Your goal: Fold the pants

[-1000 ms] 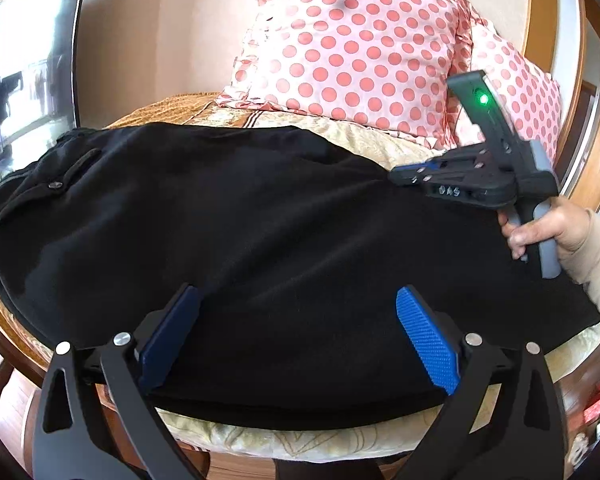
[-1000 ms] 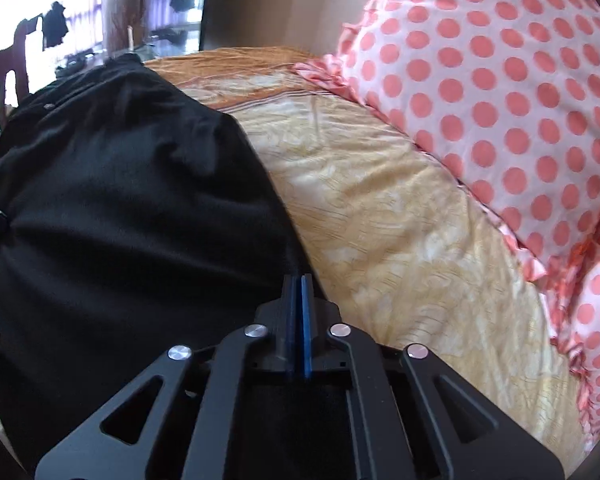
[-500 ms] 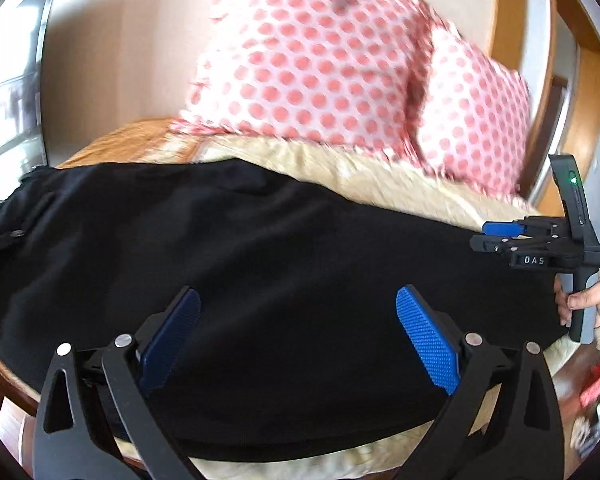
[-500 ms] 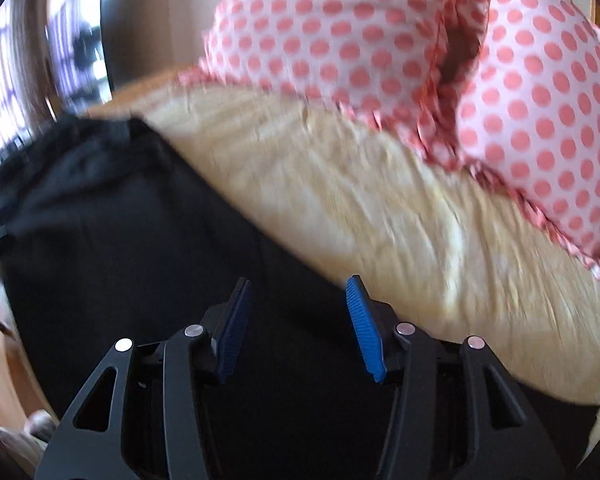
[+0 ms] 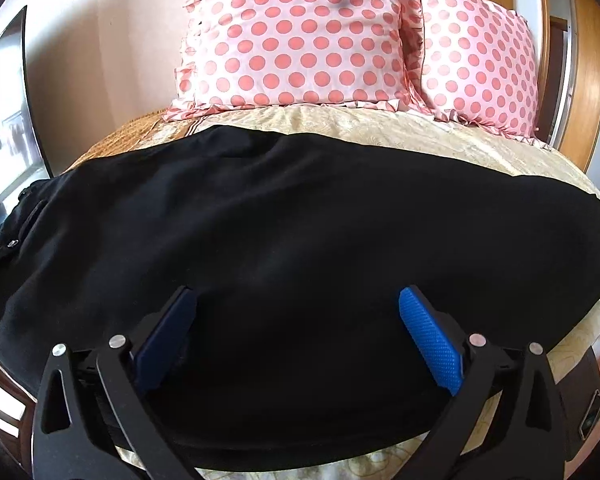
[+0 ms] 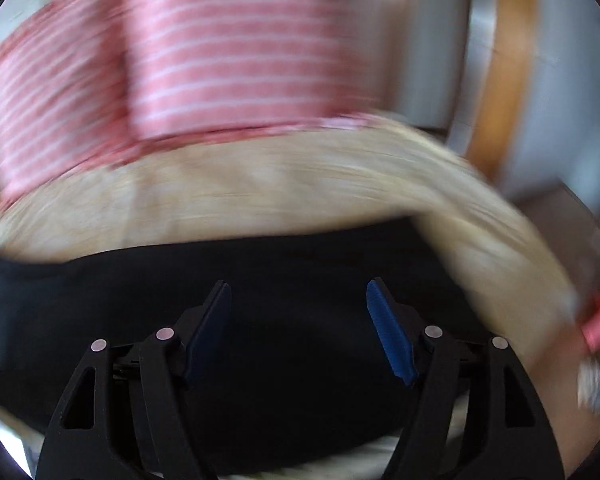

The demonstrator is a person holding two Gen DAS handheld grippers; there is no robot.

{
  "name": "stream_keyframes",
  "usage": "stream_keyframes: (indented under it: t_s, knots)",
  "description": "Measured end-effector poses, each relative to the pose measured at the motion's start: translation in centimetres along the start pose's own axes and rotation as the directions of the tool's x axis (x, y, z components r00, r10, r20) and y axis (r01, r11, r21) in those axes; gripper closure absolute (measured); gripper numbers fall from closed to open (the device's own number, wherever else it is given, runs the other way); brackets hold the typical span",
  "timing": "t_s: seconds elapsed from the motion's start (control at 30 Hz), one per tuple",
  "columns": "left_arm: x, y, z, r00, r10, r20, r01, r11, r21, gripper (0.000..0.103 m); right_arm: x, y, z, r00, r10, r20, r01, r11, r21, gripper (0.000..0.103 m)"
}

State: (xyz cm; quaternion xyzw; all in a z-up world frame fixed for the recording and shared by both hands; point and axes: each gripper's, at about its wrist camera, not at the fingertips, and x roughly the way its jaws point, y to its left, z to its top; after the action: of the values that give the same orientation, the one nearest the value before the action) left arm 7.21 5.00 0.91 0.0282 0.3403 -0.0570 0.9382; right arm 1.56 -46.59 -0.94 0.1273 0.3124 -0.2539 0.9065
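Observation:
Black pants lie spread flat across the bed, the waistband with a button at the far left. My left gripper is open and empty, hovering over the near edge of the pants. The right wrist view is blurred by motion. In it my right gripper is open and empty over the black pants, near their far edge.
Two pink polka-dot pillows lean against the wall at the head of the bed. A beige patterned bedspread shows around the pants. A wooden door frame stands at the right. A dark screen is at the left.
My right gripper opened from shut, let go of the pants and swung right, leaving the left wrist view. My left gripper stayed open and shifted a little.

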Motion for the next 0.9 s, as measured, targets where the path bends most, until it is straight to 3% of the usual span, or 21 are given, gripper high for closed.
stream_keyframes:
  t_s: [0.07, 0.13, 0.2, 0.33, 0.57, 0.6, 0.67, 0.7, 0.83, 0.9]
  knots:
    - [0.0, 0.0, 0.0, 1.0, -0.001, 0.002, 0.001, 1.0, 0.001, 0.002, 0.4, -3.0, 0.1, 1.0, -0.022, 0.021, 0.021, 0.999, 0.04, 0.033]
    - [0.0, 0.0, -0.1, 1.0, 0.001, 0.008, -0.001, 1.0, 0.004, 0.002, 1.3, -3.9, 1.1, 0.999, -0.007, 0.034, 0.007, 1.0, -0.013, 0.034]
    - [0.0, -0.1, -0.1, 1.0, 0.003, 0.01, -0.004, 1.0, 0.003, 0.002, 2.9, -3.4, 2.9, 0.997, 0.073, 0.033, -0.071, 0.995, -0.074, 0.037]
    - [0.1, -0.2, 0.1, 1.0, 0.014, 0.003, -0.014, 1.0, -0.008, 0.002, 6.8, -1.9, 5.9, 0.989, 0.14, -0.034, -0.144, 0.976, -0.166, 0.041]
    - [0.3, -0.4, 0.2, 1.0, 0.029, -0.004, -0.029, 0.999, -0.02, 0.002, 11.5, -1.1, 6.1, 0.976, 0.098, -0.197, -0.14, 0.967, -0.213, 0.046]
    - [0.3, -0.4, 0.3, 1.0, 0.029, -0.005, -0.029, 0.999, -0.019, 0.002, 11.3, -1.3, 5.8, 0.976, 0.109, -0.186, -0.147, 0.969, -0.199, 0.047]
    - [0.3, -0.4, 0.2, 1.0, 0.029, -0.004, -0.029, 0.999, -0.019, 0.002, 11.0, -1.6, 5.6, 0.975, 0.129, -0.184, -0.162, 0.97, -0.18, 0.061]
    - [0.3, -0.4, 0.2, 1.0, 0.03, -0.003, -0.03, 0.999, -0.02, 0.002, 10.8, -1.6, 5.3, 0.976, 0.132, -0.175, -0.163, 0.97, -0.178, 0.076]
    - [0.4, -0.4, 0.3, 0.999, 0.036, 0.001, -0.036, 0.999, -0.021, 0.002, 10.3, -1.6, 5.0, 0.975, 0.157, -0.155, -0.182, 0.97, -0.164, 0.091]
    - [0.4, -0.4, 0.3, 0.999, 0.037, -0.001, -0.037, 0.999, -0.021, 0.002, 9.9, -1.1, 5.2, 0.983, 0.136, -0.124, -0.158, 0.968, -0.193, 0.093]
